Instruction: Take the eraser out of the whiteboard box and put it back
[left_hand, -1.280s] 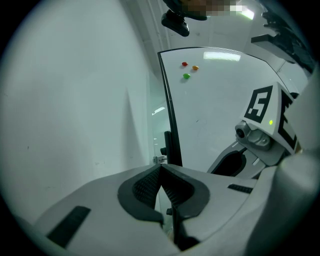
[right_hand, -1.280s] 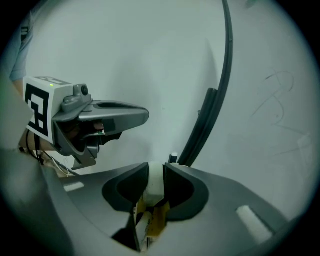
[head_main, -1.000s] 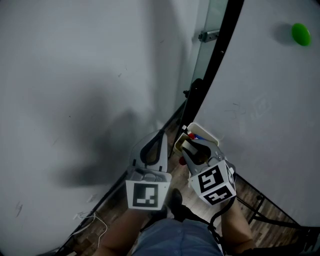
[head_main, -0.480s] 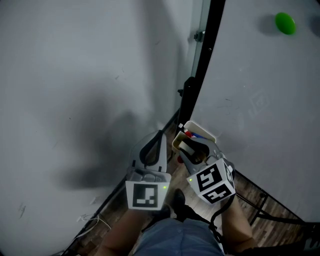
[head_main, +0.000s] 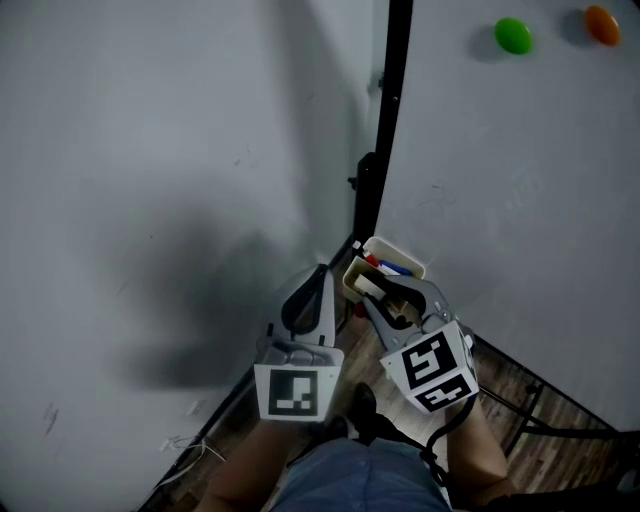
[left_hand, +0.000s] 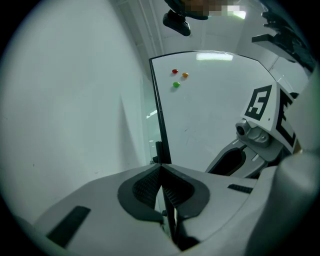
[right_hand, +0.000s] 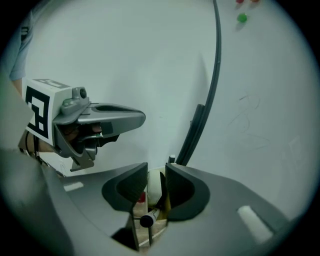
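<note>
The whiteboard box (head_main: 398, 251) is a small cream tray fixed at the board's lower left corner, with red and blue markers (head_main: 386, 266) in it. My right gripper (head_main: 380, 290) reaches into its near end. The white eraser (head_main: 368, 287) with a dark strip sits between the jaws, which are closing on it. In the right gripper view the eraser (right_hand: 156, 187) fills the gap between the pads of that gripper (right_hand: 156, 172), above a black marker cap (right_hand: 146, 220). My left gripper (head_main: 322, 272) hovers left of the box, shut and empty (left_hand: 161, 167).
The whiteboard (head_main: 520, 180) rises behind the box, with a green magnet (head_main: 514, 35) and an orange magnet (head_main: 602, 25) high on it. Its black frame (head_main: 385, 130) runs up beside a grey wall (head_main: 150, 200). A wooden floor (head_main: 500, 390) lies below.
The head view has swung, so the magnets have slid left and down and an orange one has appeared. Both grippers have crept up a little beside the box; the eraser stays between the right jaws.
</note>
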